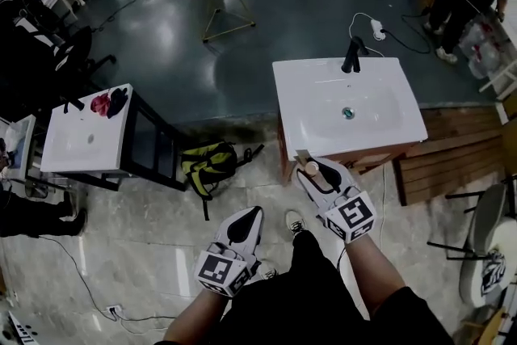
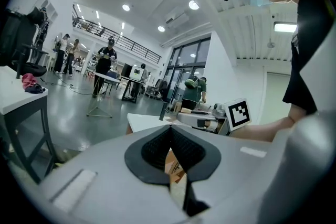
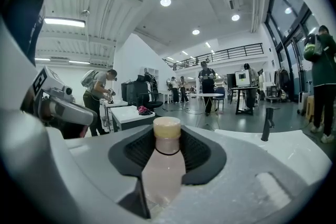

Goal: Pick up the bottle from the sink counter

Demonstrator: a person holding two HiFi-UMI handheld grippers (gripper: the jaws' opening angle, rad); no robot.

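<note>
The right gripper is clamping a pale bottle, jaws wide around it, holding it off the sink counter near its front edge. The left gripper is hanging closed and empty. The right gripper view is showing the bottle's body, the head view only its cap.

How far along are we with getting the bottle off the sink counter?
Done: the bottle is off the sink counter, which shows only its faucet. In hand: the right tongs clamp the bottle below its cap, and the left tongs are shut and empty. Left: nothing of the pickup itself that I can see.
</note>
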